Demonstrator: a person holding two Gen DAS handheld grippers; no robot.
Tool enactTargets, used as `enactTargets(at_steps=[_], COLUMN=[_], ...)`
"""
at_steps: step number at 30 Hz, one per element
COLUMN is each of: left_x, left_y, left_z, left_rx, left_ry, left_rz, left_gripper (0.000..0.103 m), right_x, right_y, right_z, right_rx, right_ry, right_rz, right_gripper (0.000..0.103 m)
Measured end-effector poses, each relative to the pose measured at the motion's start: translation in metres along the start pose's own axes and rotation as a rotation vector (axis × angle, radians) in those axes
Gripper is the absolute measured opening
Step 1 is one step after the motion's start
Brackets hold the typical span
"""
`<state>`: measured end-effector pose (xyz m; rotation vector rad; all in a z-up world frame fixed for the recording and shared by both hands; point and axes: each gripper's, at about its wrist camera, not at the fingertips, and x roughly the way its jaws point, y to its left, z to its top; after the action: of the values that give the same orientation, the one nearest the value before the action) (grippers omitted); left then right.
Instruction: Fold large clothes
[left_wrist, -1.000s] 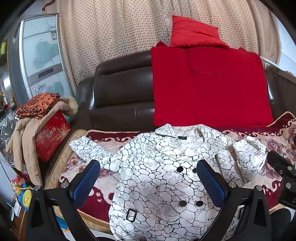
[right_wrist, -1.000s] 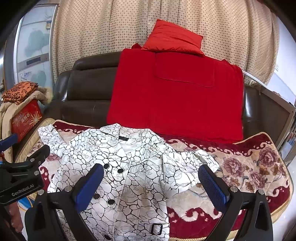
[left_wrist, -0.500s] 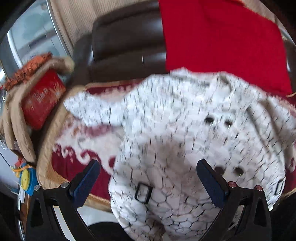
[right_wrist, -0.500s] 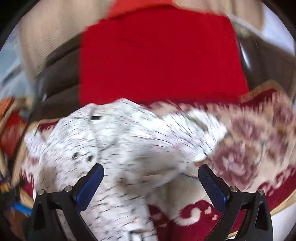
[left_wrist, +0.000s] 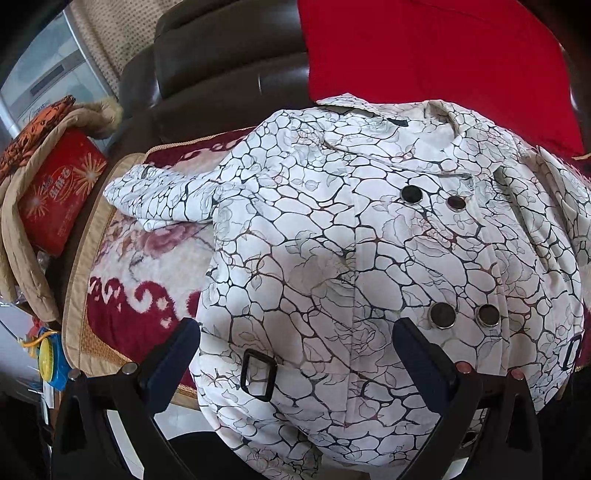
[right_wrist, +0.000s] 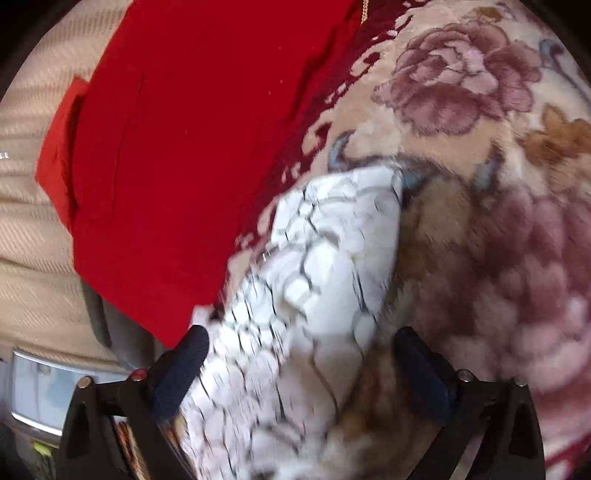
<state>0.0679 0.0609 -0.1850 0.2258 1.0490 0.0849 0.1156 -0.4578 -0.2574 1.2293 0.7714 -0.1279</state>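
Observation:
A white coat (left_wrist: 332, 229) with a black crackle print and dark buttons lies spread front-up on the flowered sofa cover (left_wrist: 140, 266). Its left sleeve (left_wrist: 159, 195) stretches out to the left. My left gripper (left_wrist: 295, 354) is open and hovers just above the coat's lower front, near a black buckle (left_wrist: 258, 374). My right gripper (right_wrist: 299, 362) is open and tilted, with the coat's right sleeve (right_wrist: 314, 266) lying between its blue fingers (right_wrist: 181, 365). That view is blurred.
A brown leather sofa back (left_wrist: 221, 66) carries a red blanket (left_wrist: 424, 48). The blanket also shows in the right wrist view (right_wrist: 184, 147). At the left a red box (left_wrist: 59, 195) and a tan jacket (left_wrist: 22, 251) sit stacked. Toys (left_wrist: 48, 362) lie on the floor.
Both grippers have moved down and in toward the coat. The right gripper has swung right and rolled over the right sleeve. Both stay open.

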Motion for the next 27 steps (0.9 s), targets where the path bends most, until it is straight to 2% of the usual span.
enactTargets(at_steps=[1,2,3,5,6,9,11,14,17,19,22,23,24,25,27], left_x=[-0.001,-0.002,-0.002,-0.005,-0.007,-0.011,-0.016,-0.021,-0.025,-0.026,-0.025,-0.024,-0.023,-0.023,-0.022], left_y=[0.000,0.001,0.003,0.008,0.011,0.022,0.033,0.053,0.080,0.098,0.124,0.130,0.138,0.145,0.157], left_z=[0.001,0.002,0.003,0.004,0.004,0.003,0.002,0.000,-0.004,-0.008,-0.015,-0.017,-0.019,-0.022,-0.026], left_rx=[0.003,0.004,0.002,-0.009,-0.016,-0.039,-0.059,-0.100,-0.157,-0.197,-0.255,-0.267,-0.283,-0.299,-0.320], left_ry=[-0.001,-0.004,-0.007,-0.015,-0.020,-0.040,-0.058,-0.078,-0.096,-0.101,-0.101,-0.099,-0.097,-0.096,-0.096], left_rz=[0.000,-0.001,-0.002,-0.004,-0.006,-0.013,-0.016,-0.019,-0.010,-0.007,0.001,0.005,0.009,0.011,0.018], left_gripper=[0.103,0.103,0.103,0.103,0.103,0.103,0.103,0.103,0.103,0.103,0.103,0.103,0.103,0.103,0.103], right_x=[0.003,0.008,0.018,0.022,0.018,0.005,-0.002,-0.009,0.000,0.014,0.048,0.062,0.072,0.089,0.108], right_y=[0.002,0.004,0.007,0.018,0.030,0.092,0.126,0.184,0.244,0.270,0.288,0.290,0.285,0.278,0.264], right_z=[0.002,0.004,0.008,0.006,0.001,-0.022,-0.040,-0.080,-0.143,-0.185,-0.256,-0.280,-0.295,-0.313,-0.338], right_rx=[-0.002,0.002,0.005,-0.023,-0.075,-0.288,-0.367,-0.492,-0.645,-0.728,-0.819,-0.842,-0.853,-0.862,-0.885], right_ry=[-0.005,0.009,0.035,0.036,0.020,-0.046,-0.059,-0.040,0.009,0.057,0.164,0.218,0.259,0.315,0.393], right_rz=[0.009,0.020,0.030,0.002,-0.006,-0.002,0.042,0.132,0.210,0.222,0.198,0.167,0.149,0.126,0.077], right_gripper=[0.073,0.050,0.032,0.032,0.031,0.030,0.030,0.030,0.030,0.030,0.034,0.049,0.078,0.085,0.086])
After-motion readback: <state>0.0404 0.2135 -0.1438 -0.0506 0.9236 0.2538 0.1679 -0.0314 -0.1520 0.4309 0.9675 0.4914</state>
